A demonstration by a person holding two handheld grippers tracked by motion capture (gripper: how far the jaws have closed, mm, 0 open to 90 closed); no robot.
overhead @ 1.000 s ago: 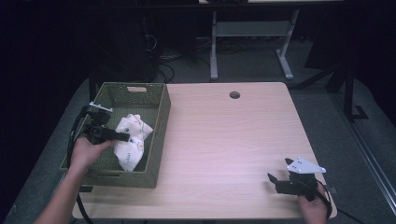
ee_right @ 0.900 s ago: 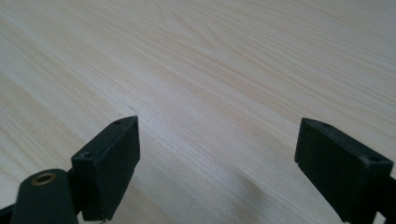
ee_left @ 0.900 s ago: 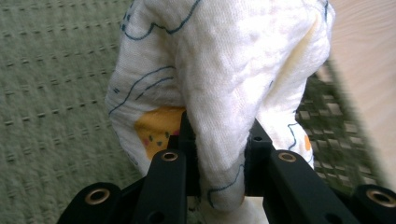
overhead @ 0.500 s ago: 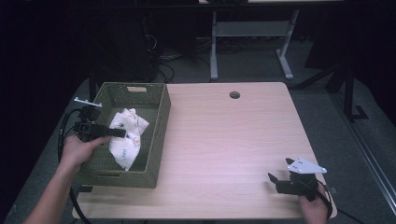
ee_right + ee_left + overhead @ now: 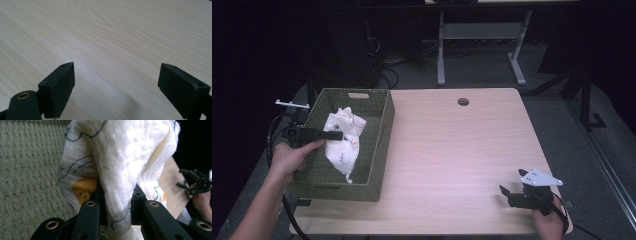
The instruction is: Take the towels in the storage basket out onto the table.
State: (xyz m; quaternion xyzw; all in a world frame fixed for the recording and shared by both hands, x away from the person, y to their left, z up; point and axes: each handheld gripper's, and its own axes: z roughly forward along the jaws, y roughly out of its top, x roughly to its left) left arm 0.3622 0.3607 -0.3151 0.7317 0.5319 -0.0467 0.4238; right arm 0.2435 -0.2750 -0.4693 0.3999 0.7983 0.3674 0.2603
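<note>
A white cloth (image 5: 343,141) printed with blue lines and orange figures hangs partly lifted inside the green woven basket (image 5: 381,134) at the table's left. My left gripper (image 5: 337,135) reaches over the basket's left rim and is shut on a fold of that white cloth (image 5: 120,182), which bulges between its jaws. Near the front right corner of the table my right gripper (image 5: 506,192) rests low and open, nothing between its fingers (image 5: 58,85), with bare wood under them.
The wooden table (image 5: 462,150) has a round cable hole (image 5: 463,101) near its far edge. A metal stand (image 5: 479,35) and cables lie on the dark floor beyond. In the left gripper view the other gripper (image 5: 197,182) shows far off at the right.
My left gripper has drawn back toward the basket's left rim and lifted the cloth, which now stretches up out of its heap. The right gripper has stayed in place.
</note>
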